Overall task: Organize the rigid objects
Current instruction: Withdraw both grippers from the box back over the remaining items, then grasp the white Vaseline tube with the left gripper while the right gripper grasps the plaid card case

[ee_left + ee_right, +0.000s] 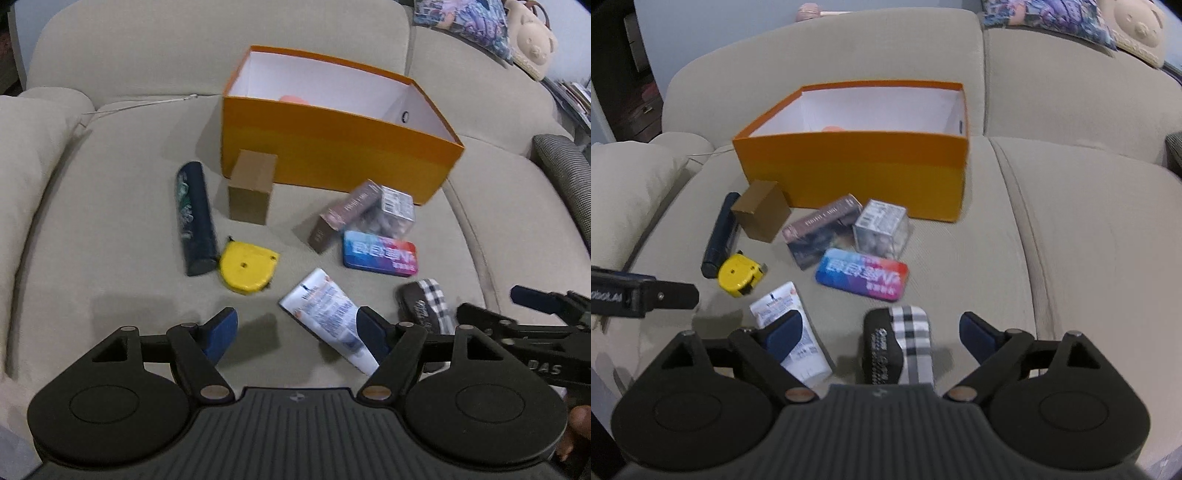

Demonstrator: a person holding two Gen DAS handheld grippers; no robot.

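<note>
Both grippers are wide open and empty. The right gripper (881, 330) hovers over the plaid case (897, 343), while the left gripper (299, 328) is by the white tube (328, 314), which could squish or slip. Almost everything sits outside the orange box (857, 170).

A beige fabric sofa (1052, 206) is seen, its seat cushions split by seams. A patterned cushion (1049, 22) and a cream bear-faced pillow (1137, 26) are propped on its backrest. A pale blue wall (713, 26) is visible behind.
</note>
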